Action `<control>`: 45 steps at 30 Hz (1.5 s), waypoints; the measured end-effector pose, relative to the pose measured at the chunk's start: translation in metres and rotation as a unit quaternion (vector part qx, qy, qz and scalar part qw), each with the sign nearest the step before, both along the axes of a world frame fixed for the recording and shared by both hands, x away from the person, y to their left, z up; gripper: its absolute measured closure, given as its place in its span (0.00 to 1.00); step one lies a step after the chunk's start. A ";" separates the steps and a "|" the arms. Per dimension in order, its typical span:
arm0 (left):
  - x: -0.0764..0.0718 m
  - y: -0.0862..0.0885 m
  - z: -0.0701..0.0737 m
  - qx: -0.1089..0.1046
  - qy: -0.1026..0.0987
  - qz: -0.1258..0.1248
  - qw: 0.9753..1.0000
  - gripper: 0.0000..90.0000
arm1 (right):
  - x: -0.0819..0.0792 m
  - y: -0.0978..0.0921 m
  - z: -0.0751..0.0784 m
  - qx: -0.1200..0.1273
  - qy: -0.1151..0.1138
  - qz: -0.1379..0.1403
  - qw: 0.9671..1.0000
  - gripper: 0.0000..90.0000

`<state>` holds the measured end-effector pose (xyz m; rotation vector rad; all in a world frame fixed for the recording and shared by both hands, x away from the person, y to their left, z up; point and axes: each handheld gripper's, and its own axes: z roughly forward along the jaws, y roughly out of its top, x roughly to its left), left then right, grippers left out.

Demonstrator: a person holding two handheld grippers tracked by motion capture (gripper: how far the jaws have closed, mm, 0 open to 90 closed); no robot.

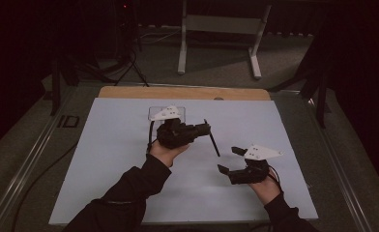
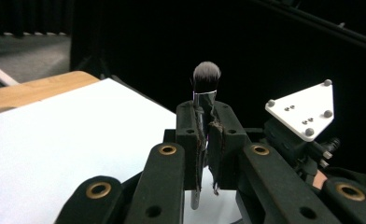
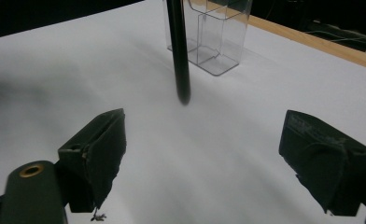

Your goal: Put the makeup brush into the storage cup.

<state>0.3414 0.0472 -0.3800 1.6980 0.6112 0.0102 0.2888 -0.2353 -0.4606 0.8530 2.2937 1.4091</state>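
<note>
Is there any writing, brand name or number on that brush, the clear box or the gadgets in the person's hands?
None can be read.
Makeup brush: no print on it.
Clear plastic holder: plain, no label.
White plate on the right gripper: just screws and small holes.

Dim, murky high view, dark surroundings, brighter white tabletop, soft shadows, blurred close foreground in gripper views

Table's basically a big flat white sheet (image 1: 120,159) laid over a light wooden board (image 1: 187,93) that peeks out along the 12 o'clock edge. Sitting right on the white, up toward 12, is a small clear plastic holder box (image 3: 214,32).
</note>
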 end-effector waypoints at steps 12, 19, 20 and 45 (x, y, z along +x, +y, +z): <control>-0.008 0.003 0.015 0.065 -0.057 0.027 0.996 0.95 | 0.000 -0.001 0.001 0.008 -0.007 -0.001 1.000 0.16; -0.006 0.010 0.019 0.080 -0.064 0.042 0.994 0.95 | 0.001 -0.002 0.001 0.014 -0.004 -0.001 1.000 0.16; -0.006 0.011 0.020 0.083 -0.062 0.045 0.994 0.95 | 0.001 -0.003 0.001 0.014 -0.004 -0.001 1.000 0.16; 0.009 0.057 0.054 0.133 -0.069 0.140 0.979 0.95 | 0.001 -0.001 0.001 0.016 -0.004 0.011 1.000 0.16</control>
